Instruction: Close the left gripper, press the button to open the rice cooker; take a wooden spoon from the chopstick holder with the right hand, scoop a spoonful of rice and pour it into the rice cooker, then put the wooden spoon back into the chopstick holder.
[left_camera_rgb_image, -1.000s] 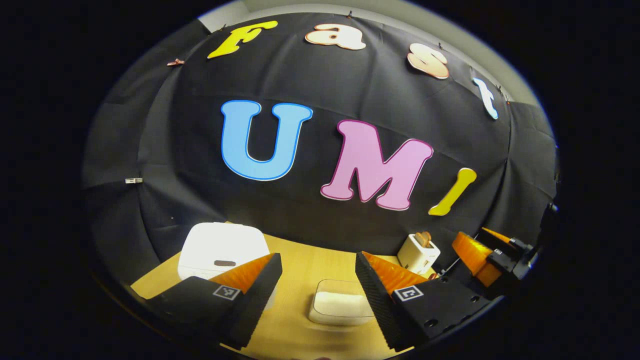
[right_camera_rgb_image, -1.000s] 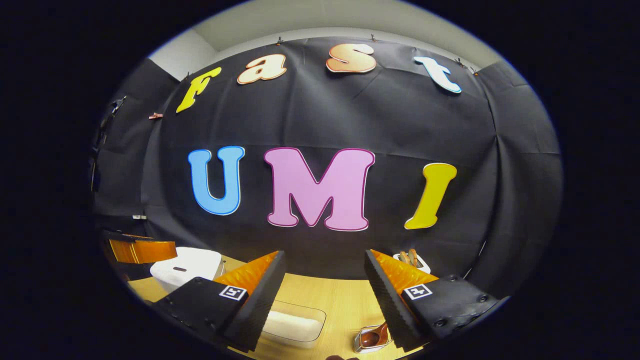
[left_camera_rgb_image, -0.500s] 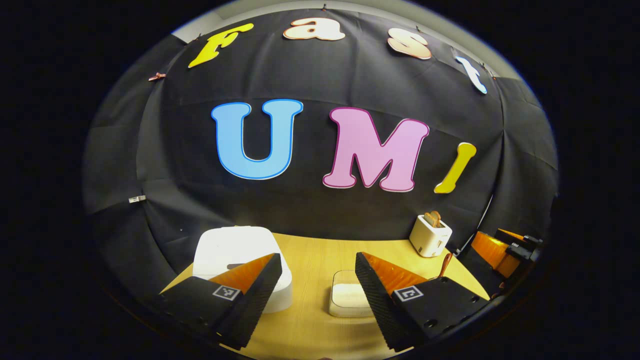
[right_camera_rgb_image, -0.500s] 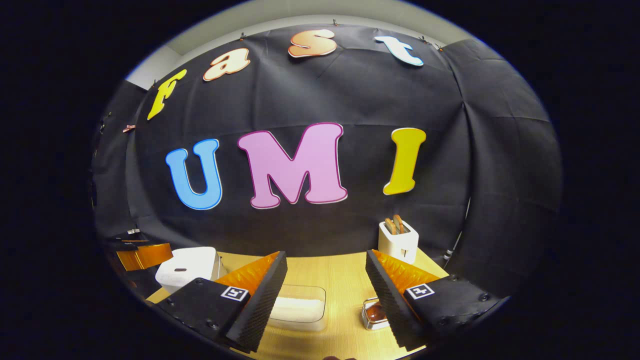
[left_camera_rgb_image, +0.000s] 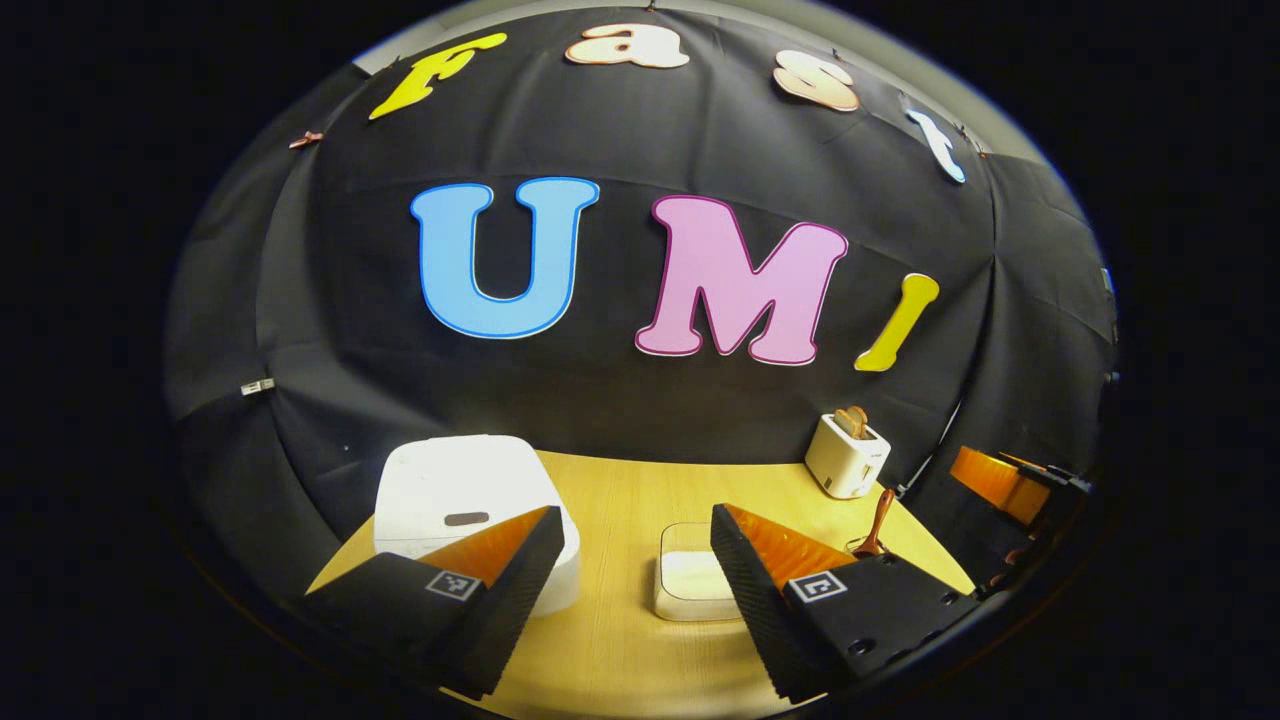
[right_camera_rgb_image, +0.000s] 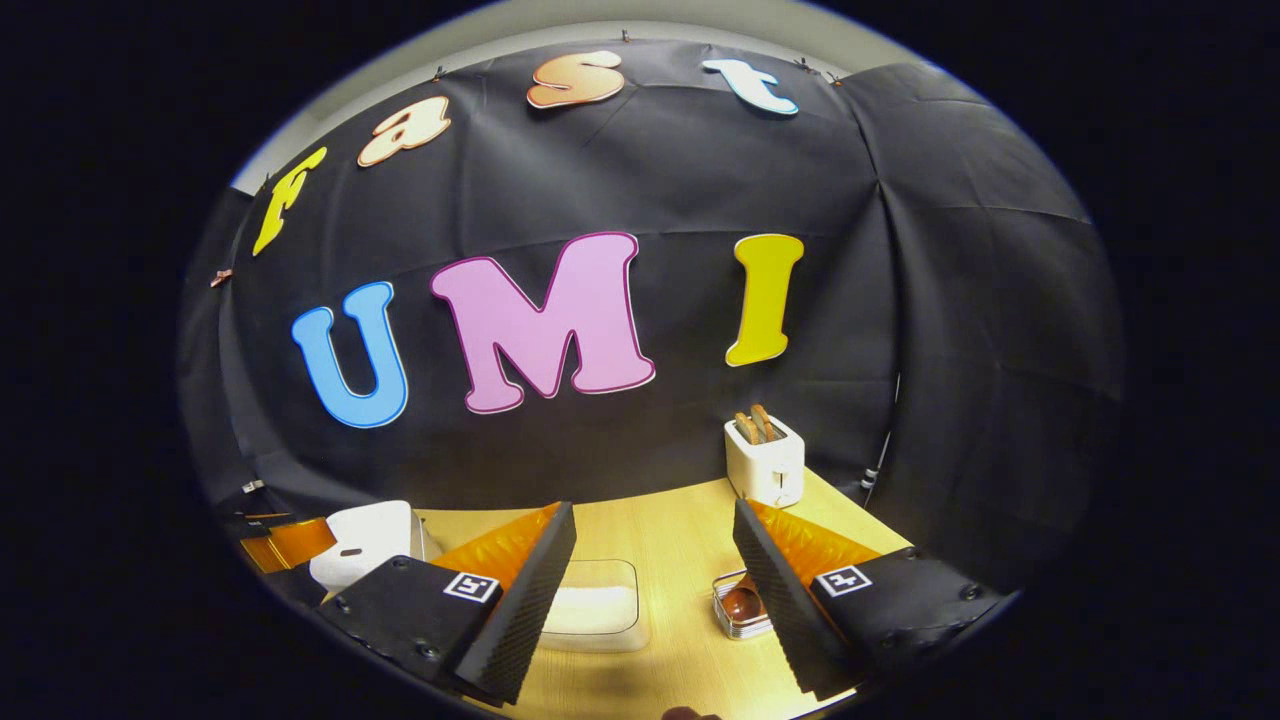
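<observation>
1. The white rice cooker sits lid-down at the table's left rear.
2. A clear tray of rice lies mid-table.
3. The wire chopstick holder holds the wooden spoon, bowl down.
4. A white toaster holds two slices.
5. The left gripper and right gripper hang spread wide, empty.

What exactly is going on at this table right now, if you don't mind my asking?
A person holds two grippers above a wooden table, and neither touches anything. The left gripper is open, facing the white rice cooker, whose lid is down. The right gripper is open too, near the chopstick holder with the wooden spoon in it. A clear container of rice sits between them, and a toaster stands at the back.
</observation>
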